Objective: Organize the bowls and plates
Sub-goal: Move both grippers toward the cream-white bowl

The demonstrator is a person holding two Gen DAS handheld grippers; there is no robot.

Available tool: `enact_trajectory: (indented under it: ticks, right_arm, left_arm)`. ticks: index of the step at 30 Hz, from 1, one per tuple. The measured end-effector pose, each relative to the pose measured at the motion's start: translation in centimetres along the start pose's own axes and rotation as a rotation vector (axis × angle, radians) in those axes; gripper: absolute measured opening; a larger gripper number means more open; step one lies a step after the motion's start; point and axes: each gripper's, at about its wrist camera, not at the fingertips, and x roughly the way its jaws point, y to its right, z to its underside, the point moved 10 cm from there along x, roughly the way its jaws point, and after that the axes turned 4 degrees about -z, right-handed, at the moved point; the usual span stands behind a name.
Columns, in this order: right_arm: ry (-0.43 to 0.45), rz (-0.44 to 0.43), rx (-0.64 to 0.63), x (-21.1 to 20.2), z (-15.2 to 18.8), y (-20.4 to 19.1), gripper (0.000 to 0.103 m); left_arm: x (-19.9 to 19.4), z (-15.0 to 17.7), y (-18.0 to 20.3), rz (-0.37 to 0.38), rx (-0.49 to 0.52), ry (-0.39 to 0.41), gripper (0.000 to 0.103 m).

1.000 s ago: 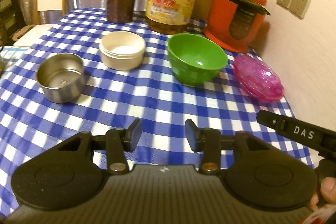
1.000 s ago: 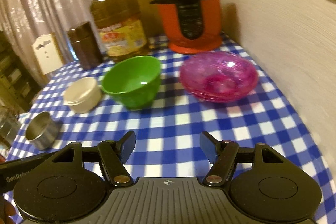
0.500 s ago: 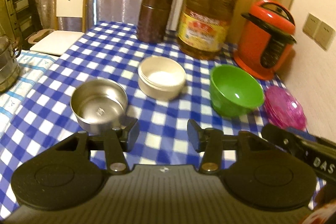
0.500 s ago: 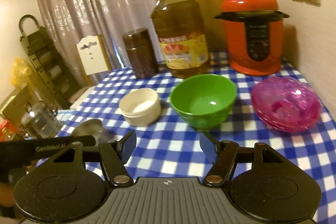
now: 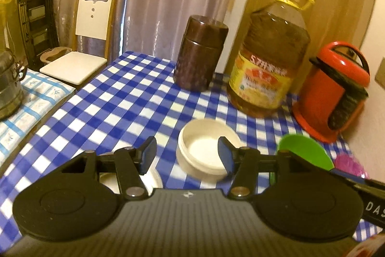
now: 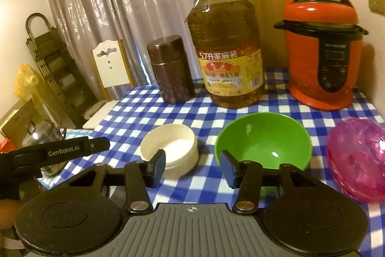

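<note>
A cream bowl [image 5: 204, 151] [image 6: 170, 148] sits mid-table, with a green bowl [image 6: 263, 140] [image 5: 303, 154] to its right and a pink glass plate [image 6: 358, 155] [image 5: 351, 164] at the far right. A steel bowl [image 5: 134, 181] lies mostly hidden under my left gripper. My left gripper [image 5: 186, 157] is open and empty above the table, just short of the cream bowl. My right gripper [image 6: 192, 166] is open and empty, between and in front of the cream and green bowls.
At the table's back stand a brown canister [image 6: 170, 70], a big oil bottle [image 6: 227, 47] and a red pressure cooker [image 6: 322, 49]. The wall is close on the right. A white chair [image 5: 86, 40] and a metal kettle [image 6: 41, 134] are off the table's left edge.
Both grippers tilted upward and drew back, so the bowls sit lower in view. The steel bowl slid under the left gripper. Both stay open.
</note>
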Motion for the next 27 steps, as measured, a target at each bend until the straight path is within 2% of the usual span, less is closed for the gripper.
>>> enact_trajectory:
  ticks: [5, 8, 12, 17, 27]
  right_arm:
    - [-0.015, -0.019, 0.024, 3.1, -1.3, 0.2, 0.035]
    - [-0.016, -0.031, 0.033, 4.6, -2.4, 0.0, 0.032]
    - [-0.035, -0.032, 0.033, 7.2, -3.2, -0.1, 0.031]
    - [-0.071, -0.015, 0.036, 9.4, -2.5, 0.4, 0.031]
    - [-0.128, 0.026, -0.025, 11.8, -0.8, 0.3, 0.031]
  left_arm:
    - [2.9, -0.9, -0.8, -0.006, -0.029, -0.007, 0.052]
    - [4.6, -1.2, -0.8, 0.012, -0.043, -0.036, 0.052]
    - [6.8, -1.3, -0.8, 0.017, -0.037, -0.075, 0.052]
    - [9.0, -1.1, -1.3, 0.018, -0.039, -0.120, 0.052]
    - [12.4, 0.0, -0.7, 0.013, 0.029, -0.199, 0.044]
